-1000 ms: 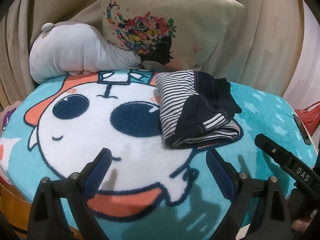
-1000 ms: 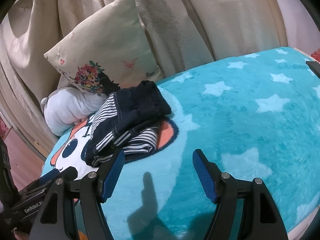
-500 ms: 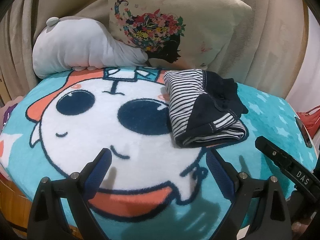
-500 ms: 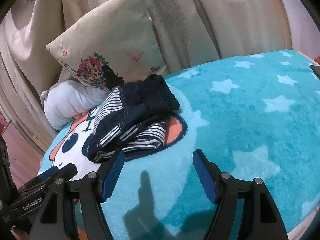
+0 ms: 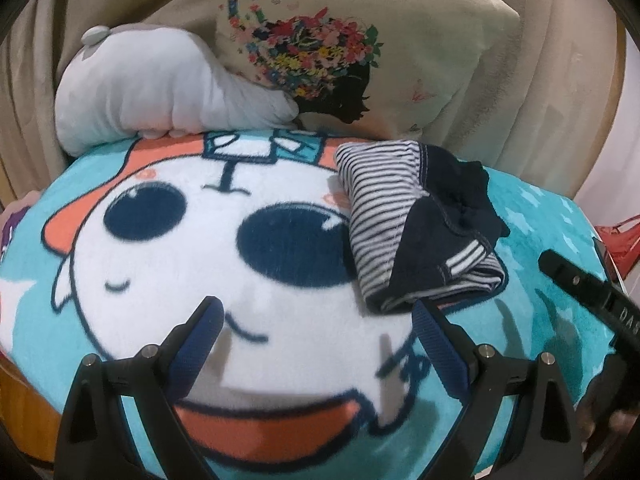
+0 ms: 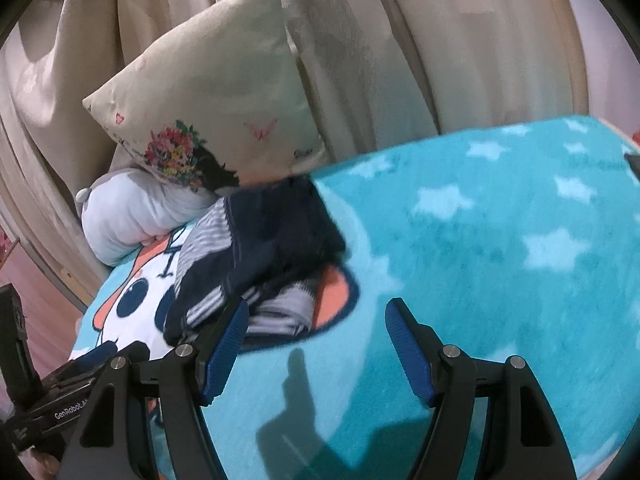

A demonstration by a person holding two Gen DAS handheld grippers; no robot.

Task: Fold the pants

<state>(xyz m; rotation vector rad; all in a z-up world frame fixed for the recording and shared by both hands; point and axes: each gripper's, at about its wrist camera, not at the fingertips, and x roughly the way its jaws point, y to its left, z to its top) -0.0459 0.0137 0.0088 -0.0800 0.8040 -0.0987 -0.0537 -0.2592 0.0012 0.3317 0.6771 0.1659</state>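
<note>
Lengthwise, folded pants point(image 5: 416, 224) run near-to-far — ungripped.

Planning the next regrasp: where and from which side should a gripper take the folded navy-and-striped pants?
Probably the thick rolled near end of the navy-and-striped folded pants, approached low from the front. The layers stack there into a raised edge above the teal cartoon fleece blanket, and both the left gripper and right gripper are open, facing it.

Home bedroom, cartoon fleece blanket point(image 5: 132, 360) over a bed, floral cushion point(image 5: 352, 48), plush toy point(image 5: 160, 96), beige curtains point(image 6: 460, 40)
</note>
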